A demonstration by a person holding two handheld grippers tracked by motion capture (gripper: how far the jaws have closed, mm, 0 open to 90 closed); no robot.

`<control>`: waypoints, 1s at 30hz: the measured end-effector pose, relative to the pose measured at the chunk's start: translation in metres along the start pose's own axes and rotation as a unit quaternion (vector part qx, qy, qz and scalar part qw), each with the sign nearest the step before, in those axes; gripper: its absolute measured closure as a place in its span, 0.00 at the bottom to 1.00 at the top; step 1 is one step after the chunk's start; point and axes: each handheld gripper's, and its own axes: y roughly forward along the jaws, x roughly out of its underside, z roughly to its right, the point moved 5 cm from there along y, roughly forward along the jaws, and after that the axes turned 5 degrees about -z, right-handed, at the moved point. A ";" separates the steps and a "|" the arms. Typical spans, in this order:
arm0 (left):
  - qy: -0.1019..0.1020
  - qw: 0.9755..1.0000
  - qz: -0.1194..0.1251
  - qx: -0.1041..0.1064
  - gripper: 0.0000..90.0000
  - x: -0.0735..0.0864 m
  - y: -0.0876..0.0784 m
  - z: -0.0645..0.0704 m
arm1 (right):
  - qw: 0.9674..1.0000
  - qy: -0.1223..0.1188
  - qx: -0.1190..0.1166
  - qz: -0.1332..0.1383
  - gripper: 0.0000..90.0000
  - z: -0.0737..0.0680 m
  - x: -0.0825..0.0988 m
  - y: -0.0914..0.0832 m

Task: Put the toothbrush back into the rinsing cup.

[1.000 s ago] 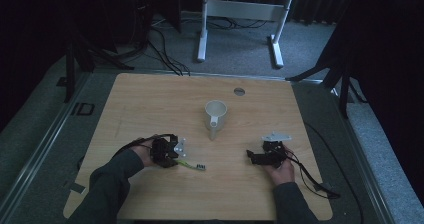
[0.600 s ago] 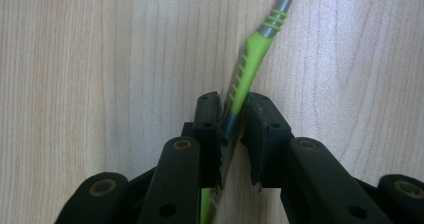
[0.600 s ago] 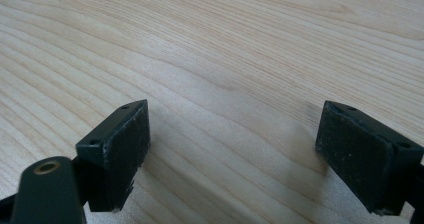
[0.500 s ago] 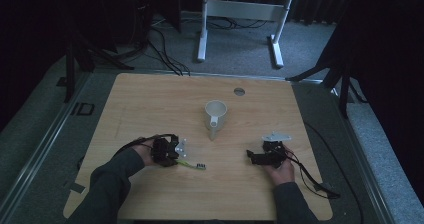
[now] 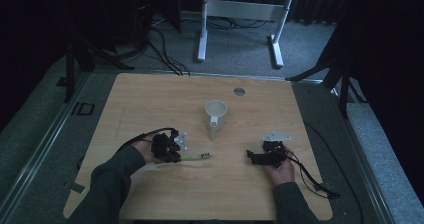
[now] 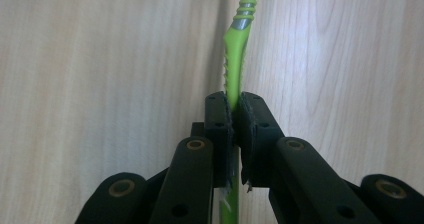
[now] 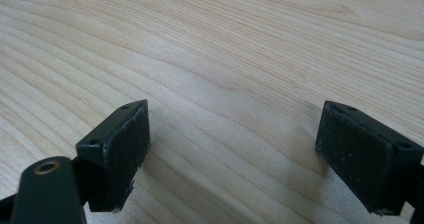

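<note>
Clamping left tool (image 6: 233, 121) on lime-green plastic toothbrush with grey neck (image 6: 236, 49), jaws having just been closing onto handle for firm lift; brush lying flat on pale wooden table (image 5: 150, 99), below white ceramic mug (image 5: 216, 113). Keeping right tool (image 7: 232, 149) gaping wide, empty, resting aside.

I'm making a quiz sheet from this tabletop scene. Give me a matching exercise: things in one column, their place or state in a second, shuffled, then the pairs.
Things:
1. left gripper
2. right gripper
3. mug
4. toothbrush

States:
A. stands upright mid-table
B. open over bare wood
C. green handle pinched, head lying on the table
D. shut on a handle

Pairs: 1-D, 2-B, 3-A, 4-C
</note>
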 end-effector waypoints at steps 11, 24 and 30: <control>-0.045 0.997 0.067 -0.005 0.93 -0.001 -0.012 -0.007 | 1.000 0.000 0.000 0.000 0.15 0.000 0.000 0.000; -0.063 0.992 0.106 -0.030 0.93 -0.006 -0.025 -0.012 | 1.000 0.000 0.000 0.000 0.15 0.000 0.000 0.000; -0.066 0.990 0.123 -0.034 0.93 -0.009 -0.028 -0.012 | 1.000 -0.001 0.000 0.000 0.15 0.000 0.000 0.000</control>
